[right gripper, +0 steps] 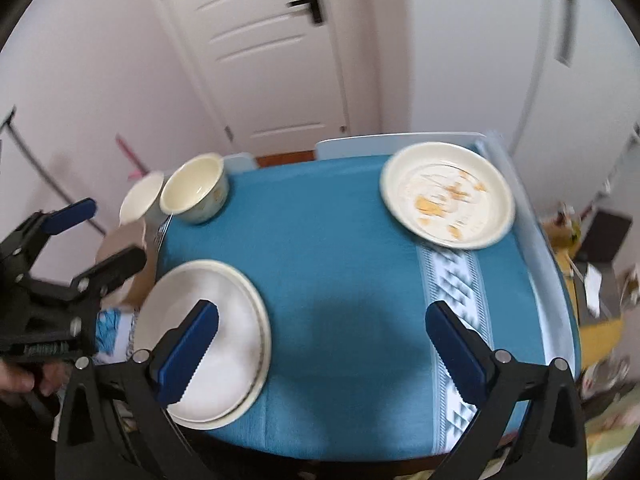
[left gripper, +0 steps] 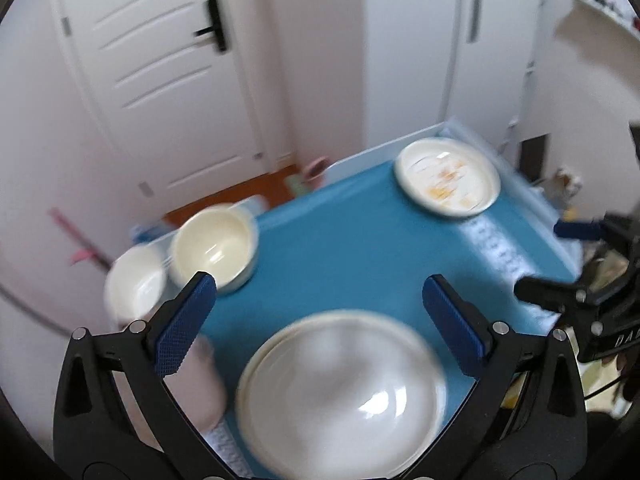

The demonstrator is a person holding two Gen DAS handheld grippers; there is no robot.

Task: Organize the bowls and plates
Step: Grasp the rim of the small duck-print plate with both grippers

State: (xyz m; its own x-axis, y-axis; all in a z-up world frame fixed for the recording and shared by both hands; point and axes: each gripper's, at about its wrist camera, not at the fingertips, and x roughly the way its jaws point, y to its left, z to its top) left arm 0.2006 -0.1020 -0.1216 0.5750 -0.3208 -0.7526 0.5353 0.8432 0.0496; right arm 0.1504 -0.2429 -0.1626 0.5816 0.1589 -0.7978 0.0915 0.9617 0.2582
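Note:
A stack of two cream plates (left gripper: 340,396) lies on the blue tablecloth (left gripper: 332,252) right below my open, empty left gripper (left gripper: 318,294); it also shows at the left in the right wrist view (right gripper: 224,320). A soiled plate with orange food bits (left gripper: 448,176) (right gripper: 448,196) sits at the far right corner. A cream bowl (left gripper: 214,248) (right gripper: 196,190) and a white bowl (left gripper: 136,284) (right gripper: 142,198) stand at the far left edge. My right gripper (right gripper: 322,322) is open and empty above the cloth's middle. The left gripper also shows at the left of the right wrist view (right gripper: 96,232).
The table (right gripper: 400,142) stands near a white door (right gripper: 276,60) and white cupboards (left gripper: 420,40). A patterned white stripe (right gripper: 456,280) runs across the cloth on the right. Clutter lies on the floor to the right (right gripper: 592,272). The right gripper's body shows at the right edge (left gripper: 592,280).

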